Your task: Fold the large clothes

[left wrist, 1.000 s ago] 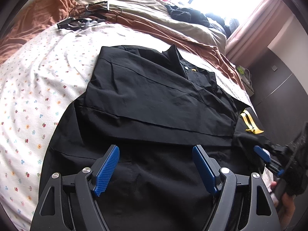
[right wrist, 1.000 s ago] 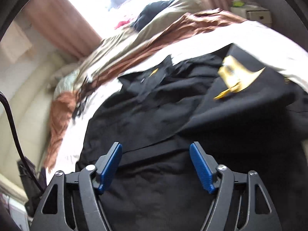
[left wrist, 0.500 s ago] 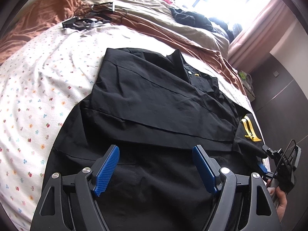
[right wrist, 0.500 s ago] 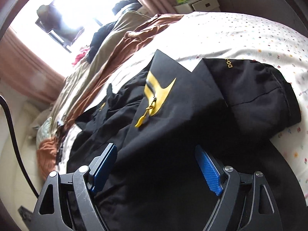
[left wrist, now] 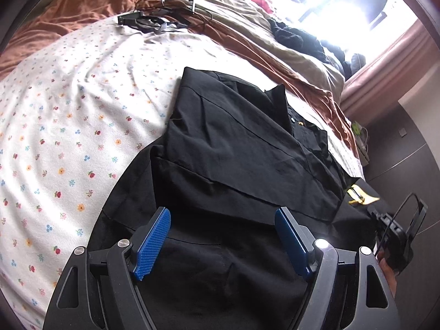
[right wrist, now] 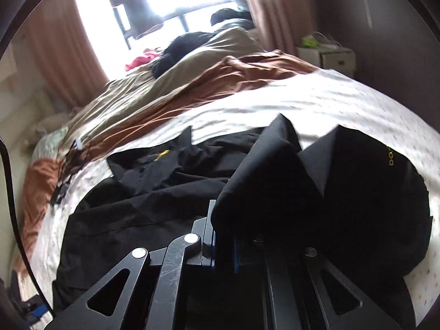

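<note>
A large black jacket point(left wrist: 233, 151) lies partly folded on the bed, collar toward the window. My left gripper point(left wrist: 222, 214) hovers open over its near hem, with nothing between the blue pads point(left wrist: 154, 242). In the right wrist view my right gripper point(right wrist: 224, 250) is closing its jaws, and a fold of the black jacket point(right wrist: 269, 181) is pinched between them. The fold stands up and drapes over the right finger. A sleeve with yellow lettering point(right wrist: 371, 192) lies to its right. The jacket's yellow zip trim point(left wrist: 360, 196) shows at its right edge.
The bed has a white floral sheet point(left wrist: 68, 110), with a brown blanket point(left wrist: 82, 8) and a beige duvet point(right wrist: 209, 52) bunched behind. Cables and a black device point(left wrist: 154, 19) lie at the far left, dark clothes point(left wrist: 297, 33) by the window. A nightstand point(right wrist: 327, 57) stands beside the bed.
My right gripper has gone from wide open above the jacket to closed on its fabric, and a raised fold now hides the yellow zip. The left gripper has drifted and rolled a little, still open.
</note>
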The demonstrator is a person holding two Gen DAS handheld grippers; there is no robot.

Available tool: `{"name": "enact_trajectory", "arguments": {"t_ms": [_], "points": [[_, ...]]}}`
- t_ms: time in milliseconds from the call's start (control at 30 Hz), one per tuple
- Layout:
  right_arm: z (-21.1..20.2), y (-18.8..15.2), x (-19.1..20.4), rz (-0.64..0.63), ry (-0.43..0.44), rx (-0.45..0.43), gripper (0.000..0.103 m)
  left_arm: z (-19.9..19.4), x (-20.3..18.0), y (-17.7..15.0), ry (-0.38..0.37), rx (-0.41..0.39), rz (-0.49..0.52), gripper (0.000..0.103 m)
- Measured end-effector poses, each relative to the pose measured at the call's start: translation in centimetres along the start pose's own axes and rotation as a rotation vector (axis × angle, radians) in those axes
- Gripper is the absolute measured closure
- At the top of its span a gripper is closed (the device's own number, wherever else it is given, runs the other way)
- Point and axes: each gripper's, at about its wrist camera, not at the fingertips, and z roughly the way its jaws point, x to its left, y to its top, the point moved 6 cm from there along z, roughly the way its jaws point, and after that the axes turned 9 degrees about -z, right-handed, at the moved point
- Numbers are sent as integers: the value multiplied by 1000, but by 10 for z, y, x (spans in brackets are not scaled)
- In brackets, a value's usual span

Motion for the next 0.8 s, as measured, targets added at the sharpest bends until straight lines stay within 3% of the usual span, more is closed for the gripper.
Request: {"name": "enact_trajectory", "arguments": {"t_ms": [133, 167, 200, 267, 300, 467, 600, 800], "points": [[21, 8, 45, -84, 63, 46, 92, 2, 6, 3, 1, 4, -25, 24], [26, 6, 54, -97, 71, 69, 87, 3, 7, 3, 0, 7, -29, 24], [30, 4, 62, -106, 86, 91, 65, 3, 10, 5, 1, 7, -34, 24], [31, -3, 81, -120, 139, 102, 36, 0, 15, 9, 9, -5, -50, 24], [28, -5, 86, -127, 151, 91, 32, -2, 18, 11, 11, -11, -58, 24], [7, -22, 88, -136, 156, 117, 32, -5, 26, 14, 10, -13, -91, 24], [-21, -33, 48, -4, 150, 87, 32, -8, 24, 14, 6, -18, -83, 24], [-48, -59, -35, 219, 45, 52, 31, -8, 15, 10, -9, -14, -69, 24]]}}
